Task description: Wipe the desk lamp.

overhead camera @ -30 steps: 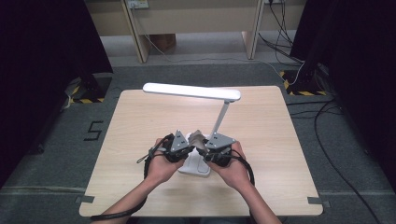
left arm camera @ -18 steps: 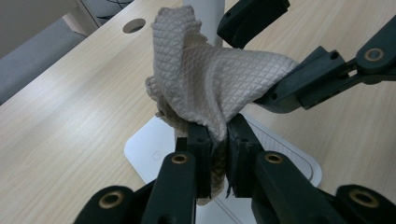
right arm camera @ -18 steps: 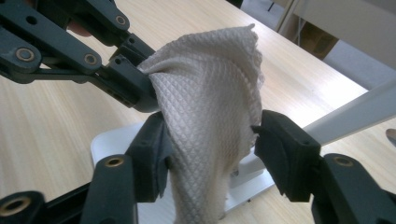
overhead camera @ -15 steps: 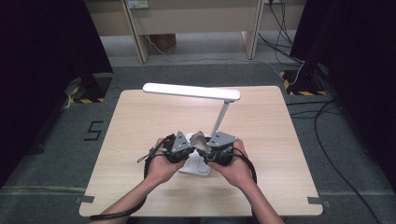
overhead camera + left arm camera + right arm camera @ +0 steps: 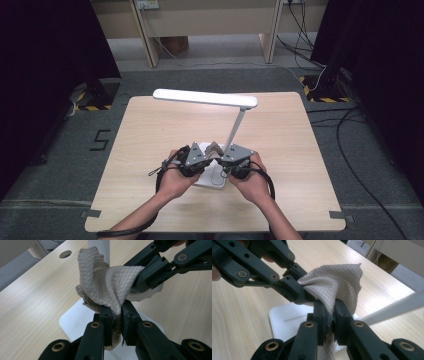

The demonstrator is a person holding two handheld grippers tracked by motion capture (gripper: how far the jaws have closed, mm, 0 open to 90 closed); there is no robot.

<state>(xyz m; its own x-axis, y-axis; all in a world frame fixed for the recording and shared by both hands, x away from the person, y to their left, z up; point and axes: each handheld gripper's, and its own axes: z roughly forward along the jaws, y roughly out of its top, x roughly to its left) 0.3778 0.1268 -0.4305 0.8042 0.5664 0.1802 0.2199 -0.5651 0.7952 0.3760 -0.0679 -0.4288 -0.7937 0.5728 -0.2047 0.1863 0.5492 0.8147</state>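
A beige waffle-weave cloth (image 5: 215, 149) hangs bunched between both grippers, just above the white lamp base (image 5: 212, 179). My left gripper (image 5: 117, 312) is shut on the cloth's (image 5: 105, 282) lower fold. My right gripper (image 5: 329, 312) pinches another part of the cloth (image 5: 337, 280); its jaws have just been closing with the cloth between them. From above, the left gripper (image 5: 200, 159) and right gripper (image 5: 228, 159) sit tip to tip, a hand around each. The other hand's gripper reaches in as the right gripper (image 5: 142, 280) and as the left gripper (image 5: 294, 292).
A white desk lamp stands on the wooden table (image 5: 150, 130); its long head (image 5: 205, 97) stretches left on a slanted arm (image 5: 235, 127) behind the grippers. Its base (image 5: 75, 323) carries a faint power symbol. Black cables trail from both grippers. Table legs and floor cables lie beyond.
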